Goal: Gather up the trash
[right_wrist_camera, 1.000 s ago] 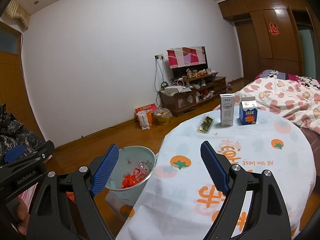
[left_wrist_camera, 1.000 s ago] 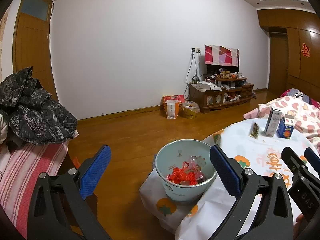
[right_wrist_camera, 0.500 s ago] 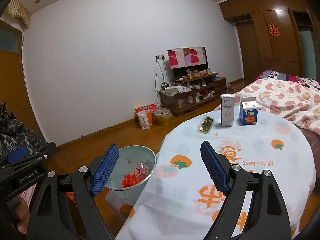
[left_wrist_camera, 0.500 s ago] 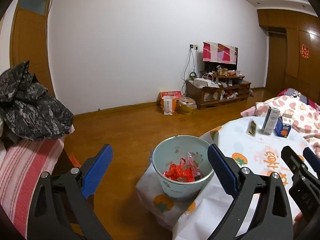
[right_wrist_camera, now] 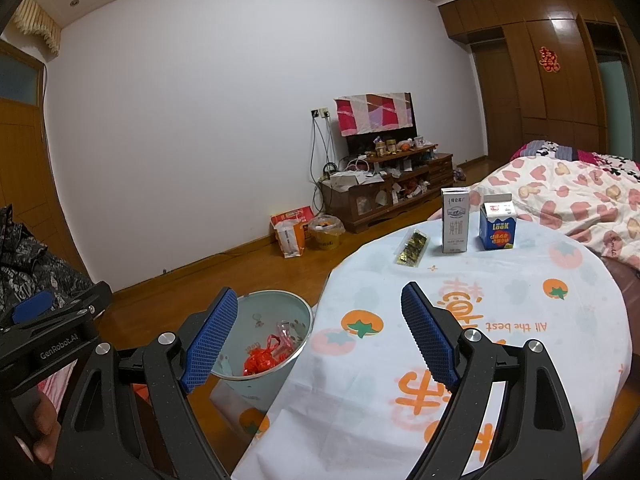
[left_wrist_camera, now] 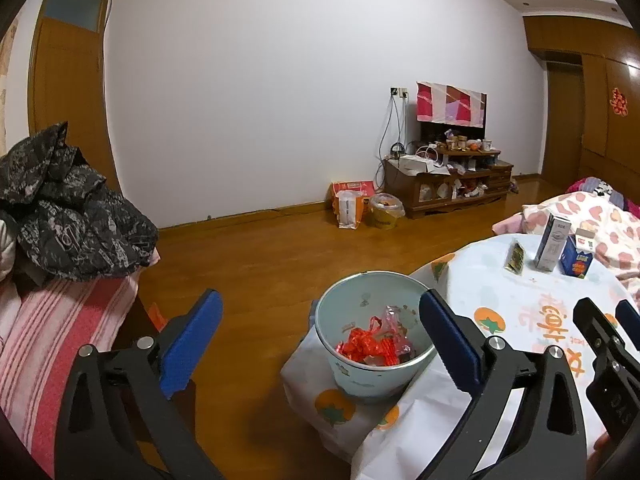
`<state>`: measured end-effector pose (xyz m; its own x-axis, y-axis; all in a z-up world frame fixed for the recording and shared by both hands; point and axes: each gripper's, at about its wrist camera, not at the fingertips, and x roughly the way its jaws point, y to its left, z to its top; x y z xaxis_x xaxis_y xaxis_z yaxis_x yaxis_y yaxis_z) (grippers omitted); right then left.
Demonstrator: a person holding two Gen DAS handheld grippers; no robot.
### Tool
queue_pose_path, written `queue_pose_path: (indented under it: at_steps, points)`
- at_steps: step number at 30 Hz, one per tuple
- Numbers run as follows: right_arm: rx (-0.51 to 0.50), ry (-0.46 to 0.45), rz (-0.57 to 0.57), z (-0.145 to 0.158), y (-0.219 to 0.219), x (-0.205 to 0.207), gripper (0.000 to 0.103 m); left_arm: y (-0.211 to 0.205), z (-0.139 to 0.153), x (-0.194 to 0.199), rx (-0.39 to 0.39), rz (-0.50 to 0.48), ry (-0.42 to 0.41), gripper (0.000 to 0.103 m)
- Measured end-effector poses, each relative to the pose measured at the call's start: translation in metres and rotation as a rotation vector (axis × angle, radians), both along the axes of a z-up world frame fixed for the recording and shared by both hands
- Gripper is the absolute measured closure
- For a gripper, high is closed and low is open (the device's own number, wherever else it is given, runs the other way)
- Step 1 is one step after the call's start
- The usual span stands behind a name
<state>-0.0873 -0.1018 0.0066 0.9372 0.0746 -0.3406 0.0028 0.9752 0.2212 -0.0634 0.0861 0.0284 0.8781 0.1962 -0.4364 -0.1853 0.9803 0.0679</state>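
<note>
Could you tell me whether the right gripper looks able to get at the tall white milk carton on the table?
Probably yes: the right gripper is open, and only bare tablecloth separates it from the milk carton.

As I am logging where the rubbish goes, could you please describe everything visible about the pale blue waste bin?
The waste bin is a round, pale blue-green bucket with a thin lighter rim and small printed figures on its walls, seemingly plastic. It stands upright and open on the wooden floor, pressed against the draped tablecloth at the table's edge. Inside lie crumpled red wrappers and a clear plastic scrap; it is far from full. Neither pair of tongs touches it.
</note>
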Motion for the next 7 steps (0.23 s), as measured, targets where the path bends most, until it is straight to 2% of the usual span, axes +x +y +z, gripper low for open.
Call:
queue_pose_path:
  at_steps: [7]
  points:
    - [-0.003,0.003,0.002,0.0001,0.0007,0.0002,0.02,0.0022,-0.0026,0.0037,0.0,0.0,0.015,0.006]
